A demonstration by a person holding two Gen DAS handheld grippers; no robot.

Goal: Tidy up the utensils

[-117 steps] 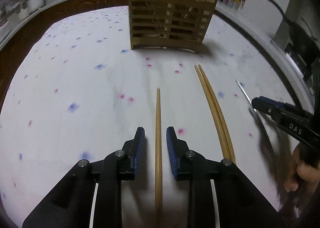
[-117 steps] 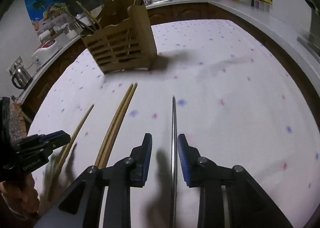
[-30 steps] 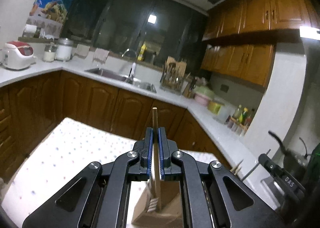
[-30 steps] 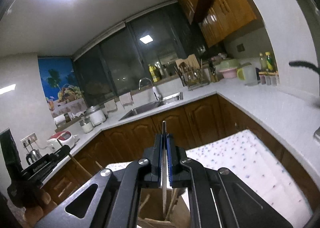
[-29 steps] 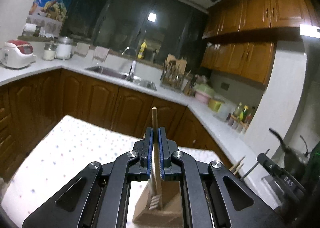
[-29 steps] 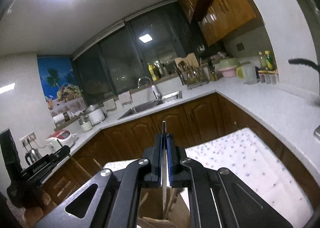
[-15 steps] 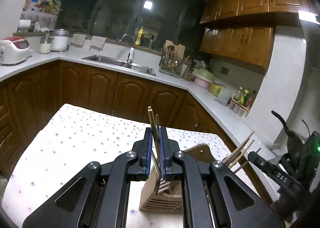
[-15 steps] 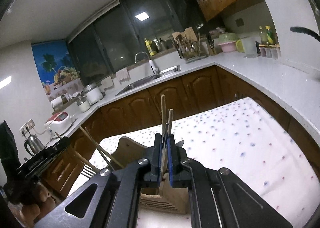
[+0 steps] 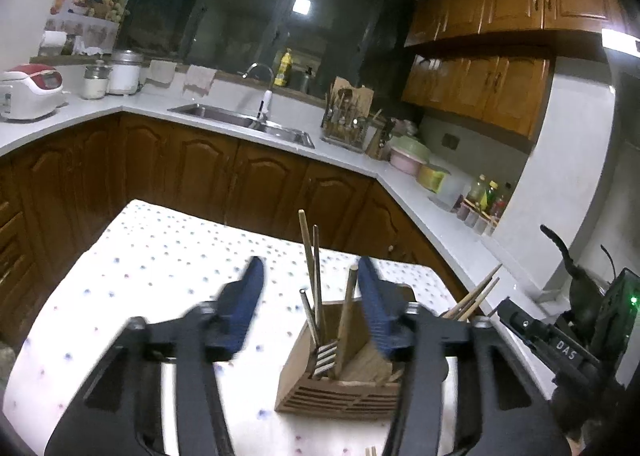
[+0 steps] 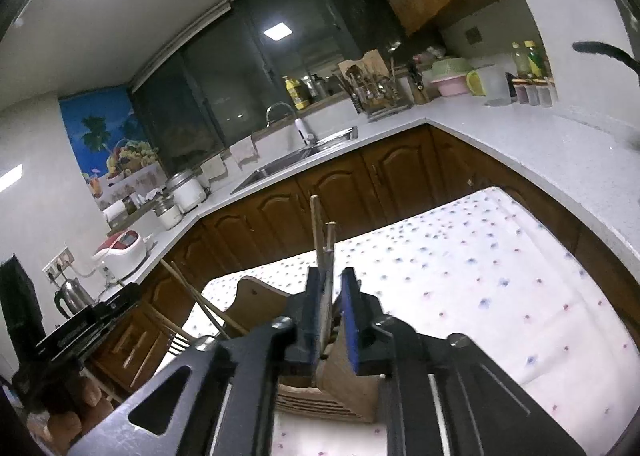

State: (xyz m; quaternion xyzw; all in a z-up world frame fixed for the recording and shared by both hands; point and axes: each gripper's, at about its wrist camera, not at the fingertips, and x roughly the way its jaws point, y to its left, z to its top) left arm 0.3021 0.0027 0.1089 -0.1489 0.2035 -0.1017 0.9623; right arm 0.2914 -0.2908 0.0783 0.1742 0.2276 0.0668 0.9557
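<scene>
Since 0.5 s ago your left gripper (image 9: 310, 304) has spread wide, chopstick (image 9: 307, 256) dropped upright into holder (image 9: 340, 388); right gripper (image 10: 331, 316) parted slightly round metal stick (image 10: 330, 256), also w/ tip in holder.

Only thing I can actually read is "DAS" in white letters on the black right tool (image 9: 560, 344), seen from the left wrist view. There's lettering on the left tool (image 10: 80, 330) too, but it's too blurry.

Sink (image 9: 244, 123), rice cooker (image 9: 30, 91), kettle (image 10: 74, 300)
</scene>
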